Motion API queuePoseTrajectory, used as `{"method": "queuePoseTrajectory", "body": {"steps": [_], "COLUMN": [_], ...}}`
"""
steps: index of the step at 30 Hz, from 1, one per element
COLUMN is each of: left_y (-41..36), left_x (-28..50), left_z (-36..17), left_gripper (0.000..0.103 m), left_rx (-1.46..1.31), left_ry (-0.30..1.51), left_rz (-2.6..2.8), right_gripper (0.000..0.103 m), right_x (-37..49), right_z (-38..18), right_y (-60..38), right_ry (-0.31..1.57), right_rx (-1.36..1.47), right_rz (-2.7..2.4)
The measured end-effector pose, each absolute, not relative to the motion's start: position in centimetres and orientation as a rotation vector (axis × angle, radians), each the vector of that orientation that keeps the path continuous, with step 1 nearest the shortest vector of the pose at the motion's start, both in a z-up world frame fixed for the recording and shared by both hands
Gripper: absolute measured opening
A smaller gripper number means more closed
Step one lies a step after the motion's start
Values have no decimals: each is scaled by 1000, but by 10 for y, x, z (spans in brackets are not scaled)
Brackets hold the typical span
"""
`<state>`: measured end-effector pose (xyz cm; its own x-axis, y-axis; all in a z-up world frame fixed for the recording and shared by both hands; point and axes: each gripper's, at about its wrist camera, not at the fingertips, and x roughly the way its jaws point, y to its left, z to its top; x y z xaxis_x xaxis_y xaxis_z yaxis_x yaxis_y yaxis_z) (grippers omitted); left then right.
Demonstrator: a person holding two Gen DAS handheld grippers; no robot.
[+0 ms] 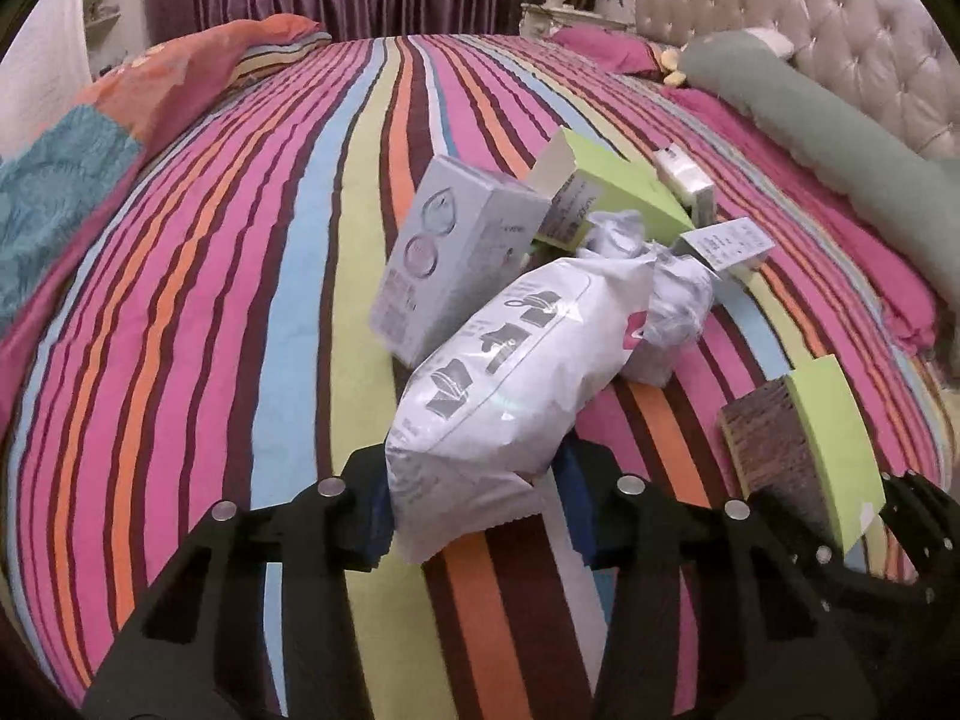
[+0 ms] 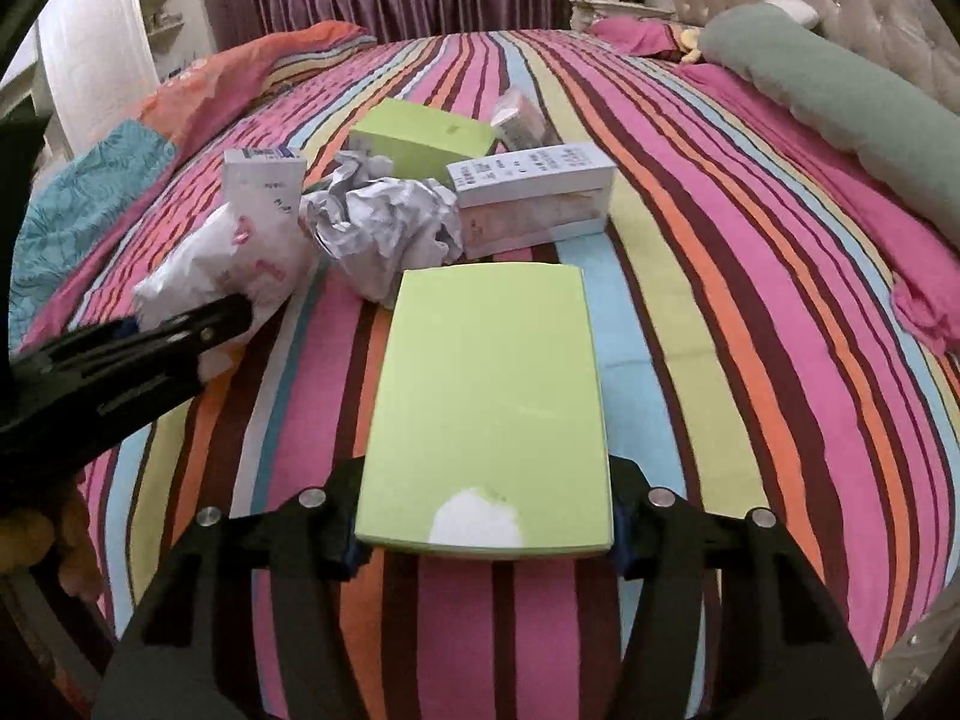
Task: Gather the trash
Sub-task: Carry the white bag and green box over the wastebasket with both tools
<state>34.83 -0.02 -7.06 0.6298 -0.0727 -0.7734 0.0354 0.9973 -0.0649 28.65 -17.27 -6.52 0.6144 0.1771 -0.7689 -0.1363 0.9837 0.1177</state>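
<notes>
Striped bed is carrying the whole trash pile mid-bed while we are pinching the pouch in the left gripper and the green box in the right gripper, with nothing collected yet.

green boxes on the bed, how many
2: the near green box is clamped in the right gripper; the far green box lies behind the crumpled paper. More could be hidden underneath.
</notes>
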Motion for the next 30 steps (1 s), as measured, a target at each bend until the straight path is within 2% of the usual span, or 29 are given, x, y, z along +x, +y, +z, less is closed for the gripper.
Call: {"method": "queuePoseTrajectory", "body": {"steps": [30], "left_y": [29], "left_x": [151], "left_z": [-55], "left_gripper": [43], "left_rx": [-162], "left_ry": [811], "left_rz": [-109], "right_gripper": [55], "right_x": [176], "right_z": [-28], "right_y": [-209], "right_ry": [786], "right_rx": [225], "right_rz": [217]}}
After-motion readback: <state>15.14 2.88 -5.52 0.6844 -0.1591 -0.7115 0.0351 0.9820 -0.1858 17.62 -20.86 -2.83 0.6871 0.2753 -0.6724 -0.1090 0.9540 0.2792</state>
